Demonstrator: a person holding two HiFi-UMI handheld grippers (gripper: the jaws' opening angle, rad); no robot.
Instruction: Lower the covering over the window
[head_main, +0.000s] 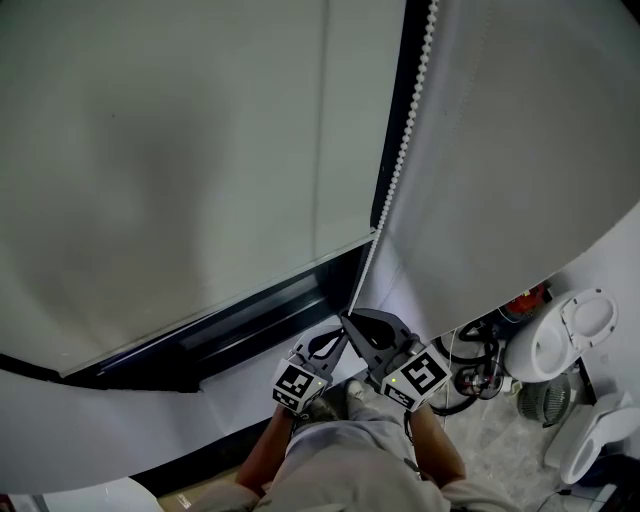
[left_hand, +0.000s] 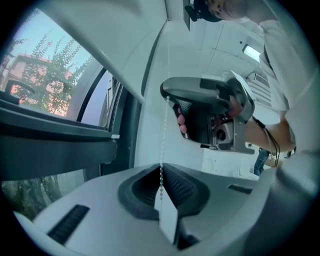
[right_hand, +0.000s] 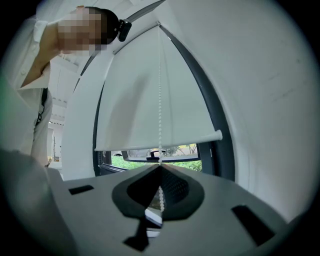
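A pale roller blind (head_main: 180, 150) covers most of the window; in the right gripper view its bottom bar (right_hand: 160, 141) hangs a little above the sill, with greenery showing in the gap. A white bead chain (head_main: 400, 170) runs down the dark frame to both grippers. My right gripper (head_main: 347, 320) is shut on the chain (right_hand: 160, 100), which rises taut from its jaw tips (right_hand: 160, 164). Just below it, my left gripper (head_main: 333, 343) is shut on the same chain (left_hand: 163, 135) at its tips (left_hand: 161, 167). A white chain connector (left_hand: 167, 217) hangs inside the left jaws.
The dark window frame and sill (head_main: 250, 320) run under the blind. A white wall (head_main: 520, 150) rises to the right of the chain. On the floor at right stand white appliances (head_main: 560, 340) and looped cables (head_main: 480, 350). Trees and a building (left_hand: 45, 75) show outside.
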